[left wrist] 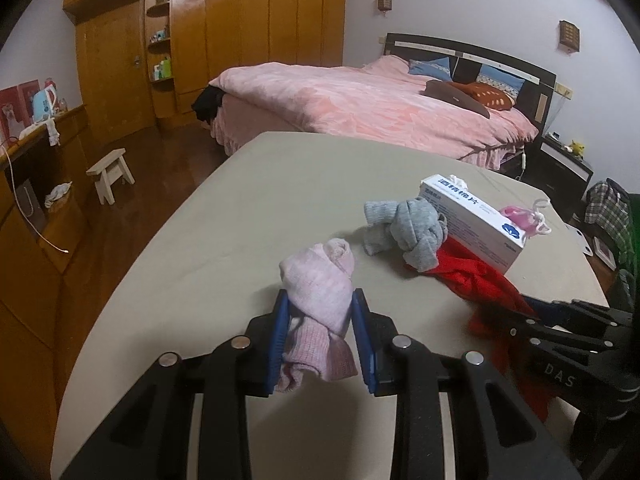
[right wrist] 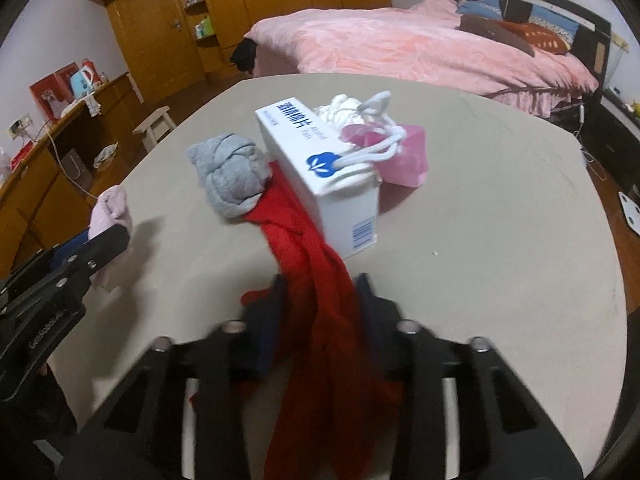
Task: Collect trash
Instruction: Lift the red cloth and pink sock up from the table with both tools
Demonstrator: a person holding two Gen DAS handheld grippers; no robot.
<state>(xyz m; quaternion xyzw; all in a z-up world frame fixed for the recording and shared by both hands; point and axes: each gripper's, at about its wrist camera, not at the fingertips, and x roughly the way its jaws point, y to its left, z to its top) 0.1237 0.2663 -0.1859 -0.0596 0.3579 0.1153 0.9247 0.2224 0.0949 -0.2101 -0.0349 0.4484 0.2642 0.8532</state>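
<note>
Beige-covered table [left wrist: 248,208]: fills the lower part of both wrist views and carries every item listed below. Beyond its far edge stand a bed with a pink quilt [left wrist: 360,108] and a wooden wardrobe [left wrist: 240,20].

White alcohol-pad carton [right wrist: 320,176]: lies on its long side toward the far right part of the table. White crumpled tissue [right wrist: 340,110] sits at its far end.

Red cloth [right wrist: 320,280]: a long twisted strip running from under the near side of the carton toward the near edge of the table. Its near length passes between the pads of the right gripper [right wrist: 320,292], whose jaws are drawn in against it on both sides; the grip reads as clamped, though this part of the right wrist view is blurred.

Grey knotted sock bundle [right wrist: 232,176]: rests on the table touching the left face of the carton, lying over the far end of the red cloth.

Pink plastic bag [right wrist: 404,156] with white cord handles: sits just behind the carton on its right side, the cords draped over the carton top.

Pink knotted sock bundle [left wrist: 320,304]: held toward the near left part of the table in the left gripper [left wrist: 320,312]. The blue pads [left wrist: 280,328] press it from both sides, jaws clamped on it.
</note>
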